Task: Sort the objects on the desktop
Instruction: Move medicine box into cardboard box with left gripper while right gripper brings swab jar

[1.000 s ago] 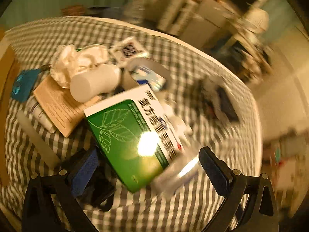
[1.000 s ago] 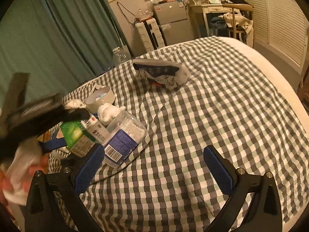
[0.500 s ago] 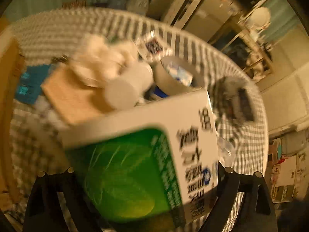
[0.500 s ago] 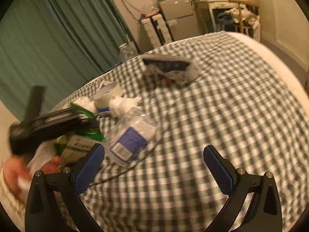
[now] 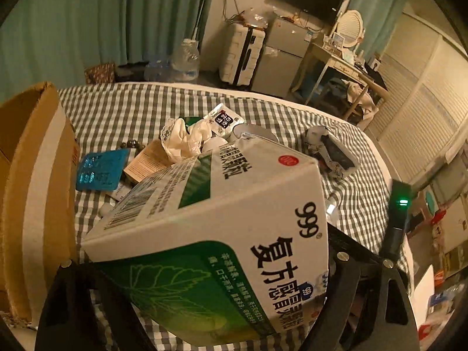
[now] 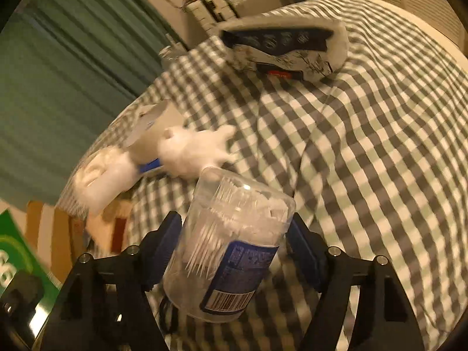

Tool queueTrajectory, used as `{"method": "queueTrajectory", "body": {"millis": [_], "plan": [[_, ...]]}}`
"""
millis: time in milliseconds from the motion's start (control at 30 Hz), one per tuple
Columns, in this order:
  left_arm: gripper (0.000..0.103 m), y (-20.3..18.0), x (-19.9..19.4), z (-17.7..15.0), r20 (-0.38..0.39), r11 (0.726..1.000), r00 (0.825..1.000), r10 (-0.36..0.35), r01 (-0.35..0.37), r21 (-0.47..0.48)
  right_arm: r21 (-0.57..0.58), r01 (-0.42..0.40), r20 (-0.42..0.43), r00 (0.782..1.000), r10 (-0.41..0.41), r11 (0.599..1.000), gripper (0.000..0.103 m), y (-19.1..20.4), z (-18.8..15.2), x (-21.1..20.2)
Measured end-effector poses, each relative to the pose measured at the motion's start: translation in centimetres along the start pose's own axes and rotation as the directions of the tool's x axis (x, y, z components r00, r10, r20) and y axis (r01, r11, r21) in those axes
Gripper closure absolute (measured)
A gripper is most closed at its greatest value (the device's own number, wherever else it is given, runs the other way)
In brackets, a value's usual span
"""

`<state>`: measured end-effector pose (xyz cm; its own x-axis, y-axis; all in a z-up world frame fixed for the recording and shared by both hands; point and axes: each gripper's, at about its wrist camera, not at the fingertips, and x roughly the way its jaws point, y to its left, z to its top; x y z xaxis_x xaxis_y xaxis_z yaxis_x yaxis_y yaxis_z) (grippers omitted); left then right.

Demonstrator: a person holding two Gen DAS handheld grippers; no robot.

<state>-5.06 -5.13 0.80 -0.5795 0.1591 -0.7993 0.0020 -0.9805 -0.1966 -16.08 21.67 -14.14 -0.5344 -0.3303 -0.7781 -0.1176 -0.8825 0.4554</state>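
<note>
My left gripper (image 5: 210, 266) is shut on a green and white medicine box (image 5: 216, 234) and holds it lifted above the checked cloth, next to the cardboard box (image 5: 35, 181) at the left. My right gripper (image 6: 234, 245) has its blue pads against both sides of a clear tub of cotton swabs (image 6: 231, 251). A corner of the medicine box (image 6: 17, 260) shows at the lower left of the right wrist view.
On the cloth lie crumpled white tissue (image 5: 187, 137), a blue blister pack (image 5: 99, 169), a brown booklet (image 5: 149, 161), a small sachet (image 5: 225, 120), a tape roll (image 6: 152, 128) and a patterned tissue pack (image 6: 283, 46). Suitcase (image 5: 239, 52) and desk stand beyond.
My left gripper closed on the medicine box and lifted it up toward the cardboard box. My right gripper moved left and down and closed around the cotton swab tub.
</note>
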Motion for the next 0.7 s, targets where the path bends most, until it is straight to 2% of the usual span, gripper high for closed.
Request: {"method": "queueTrajectory", "body": {"millis": [200,267,400,533,633,700], "plan": [[0.014,-0.3,-3.5,-0.9,0.035,1.000,0.999,0.000,-0.001,0.013,0.030,-0.078,0.077,0.994,0.075,0.997,0.032,0.5,-2.8,-6.3],[0.014,-0.2,-4.7,-1.1,0.046,1.000,0.999,-0.024,0.024,0.001,0.024,-0.103,0.098,0.990,0.100,0.994,0.032,1.1,-3.4,-8.3],[0.014,-0.2,-7.3,-1.6,0.072,0.999,0.996,-0.051,0.051,-0.009,-0.046,-0.107,0.128,0.985,0.112,0.993,0.032,2.7,-4.8,-13.3],[0.014,-0.2,-10.4,-2.2,0.137,0.999,0.991,-0.015,0.010,0.040,-0.157,-0.078,0.175,0.979,0.105,0.985,0.032,5.1,-6.6,-16.8],[0.014,1.4,-12.9,-1.6,0.168,0.999,0.985,-0.030,0.027,0.021,-0.204,-0.123,0.167,0.973,0.158,0.971,0.032,7.6,-7.4,-18.5],[0.014,3.0,-14.5,-1.1,0.213,1.000,0.977,0.004,-0.004,-0.002,-0.262,-0.112,0.185,0.969,0.164,0.959,0.032,9.9,-7.7,-19.5]]}}
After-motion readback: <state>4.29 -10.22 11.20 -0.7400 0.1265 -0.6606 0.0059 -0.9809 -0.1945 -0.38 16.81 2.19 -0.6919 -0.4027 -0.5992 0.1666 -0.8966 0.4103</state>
